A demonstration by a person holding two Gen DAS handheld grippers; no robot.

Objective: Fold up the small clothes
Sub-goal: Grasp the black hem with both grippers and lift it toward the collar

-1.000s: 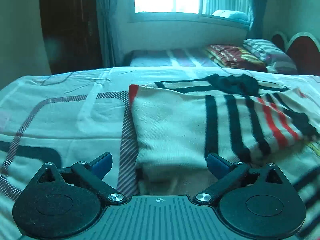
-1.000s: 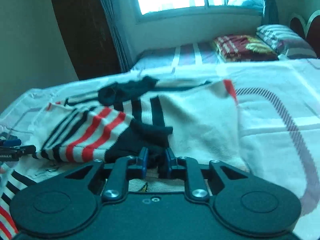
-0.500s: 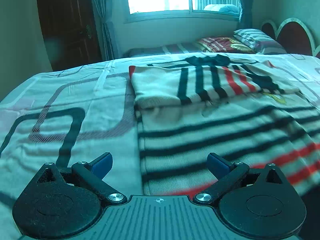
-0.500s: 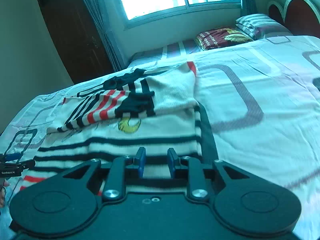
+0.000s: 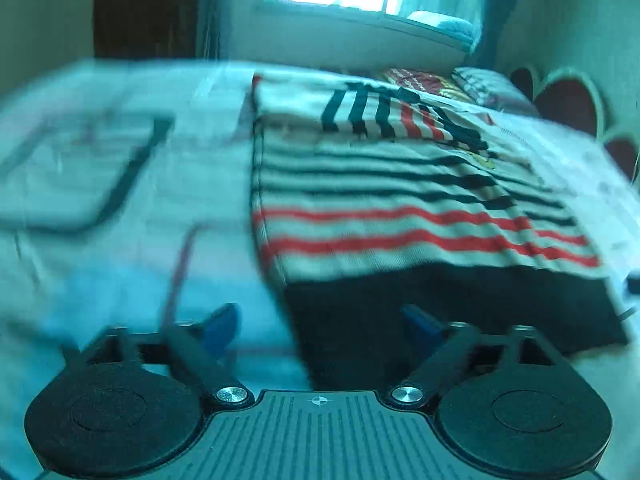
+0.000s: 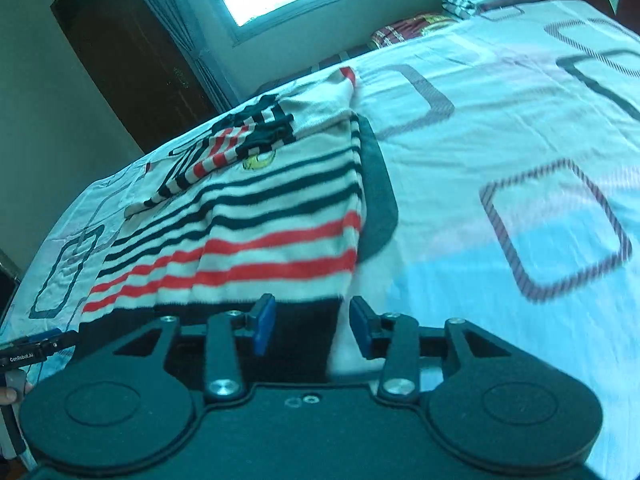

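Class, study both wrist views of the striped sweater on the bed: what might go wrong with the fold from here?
1. Both grippers, left and right, are open at the sweater's dark hem; uneven grips could skew the fold.
2. The sleeve folded across the top lies loose; lifting the hem may shift it.
3. The left view is motion-blurred, so a rushed grasp might also pinch the bedsheet.

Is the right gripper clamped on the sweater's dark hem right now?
No. The right gripper is open, its blue fingers apart over the dark hem of the striped sweater.
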